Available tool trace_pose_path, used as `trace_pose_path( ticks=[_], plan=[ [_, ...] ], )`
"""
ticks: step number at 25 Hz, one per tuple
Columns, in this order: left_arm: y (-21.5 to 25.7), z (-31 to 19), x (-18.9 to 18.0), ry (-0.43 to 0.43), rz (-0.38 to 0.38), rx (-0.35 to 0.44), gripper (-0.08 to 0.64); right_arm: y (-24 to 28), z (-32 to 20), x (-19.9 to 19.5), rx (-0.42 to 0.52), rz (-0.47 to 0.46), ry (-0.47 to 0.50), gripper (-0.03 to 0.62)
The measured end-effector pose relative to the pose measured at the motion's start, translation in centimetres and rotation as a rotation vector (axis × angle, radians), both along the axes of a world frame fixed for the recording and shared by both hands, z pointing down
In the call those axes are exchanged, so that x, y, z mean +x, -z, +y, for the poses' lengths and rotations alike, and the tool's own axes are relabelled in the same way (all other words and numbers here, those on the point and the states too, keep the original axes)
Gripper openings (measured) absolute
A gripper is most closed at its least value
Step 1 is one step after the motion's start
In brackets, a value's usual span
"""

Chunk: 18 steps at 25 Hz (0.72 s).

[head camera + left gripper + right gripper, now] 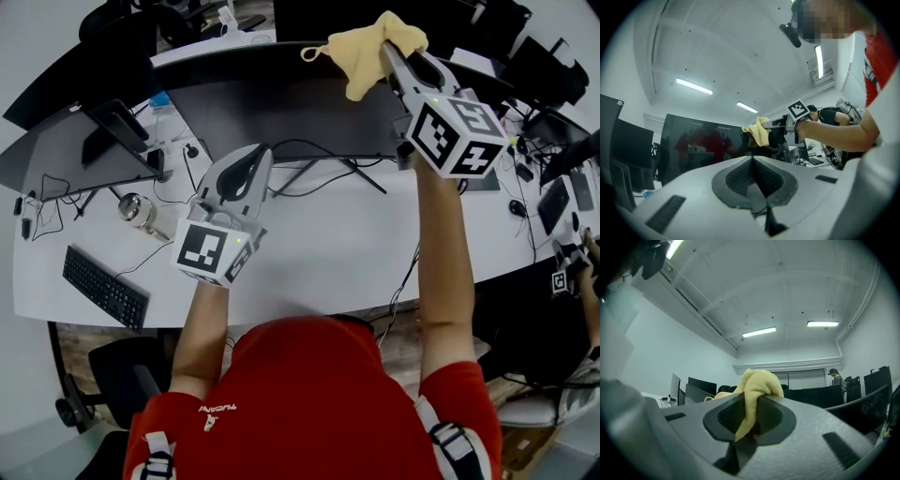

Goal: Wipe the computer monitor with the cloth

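Observation:
The wide dark curved monitor [281, 108] stands at the back of the white desk [356, 248]. My right gripper [387, 47] is raised to the monitor's top edge and is shut on a yellow cloth [370, 52], which hangs bunched over that edge. In the right gripper view the cloth [757, 387] is pinched between the jaws of that gripper [749, 401]. My left gripper [251, 152] hovers over the desk in front of the screen, shut and holding nothing. The left gripper view shows its closed jaws [752, 160], the screen [703, 140], the cloth [759, 131] and the right gripper [780, 124].
A second monitor [75, 155] stands at the left, with a black keyboard [105, 286], a round glass object [139, 211] and cables near it. More devices and another person's hand [589, 272] are at the right. An office chair [112, 375] is below the desk edge.

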<state>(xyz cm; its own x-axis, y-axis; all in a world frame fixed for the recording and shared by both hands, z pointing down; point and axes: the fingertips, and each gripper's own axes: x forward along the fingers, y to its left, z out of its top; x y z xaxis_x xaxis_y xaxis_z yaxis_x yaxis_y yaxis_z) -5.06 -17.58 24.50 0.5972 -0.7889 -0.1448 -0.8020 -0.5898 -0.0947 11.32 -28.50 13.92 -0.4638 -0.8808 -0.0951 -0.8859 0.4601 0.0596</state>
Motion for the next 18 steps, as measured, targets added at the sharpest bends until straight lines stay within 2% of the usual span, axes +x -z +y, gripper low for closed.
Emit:
trace_pose_path(
  ticks=[18],
  plan=[
    [-0.8,-0.6,10.5,-0.048,-0.024,-0.014,0.011,-0.5,-0.1,16.7,-0.004,-0.023,-0.126,0.058]
  ],
)
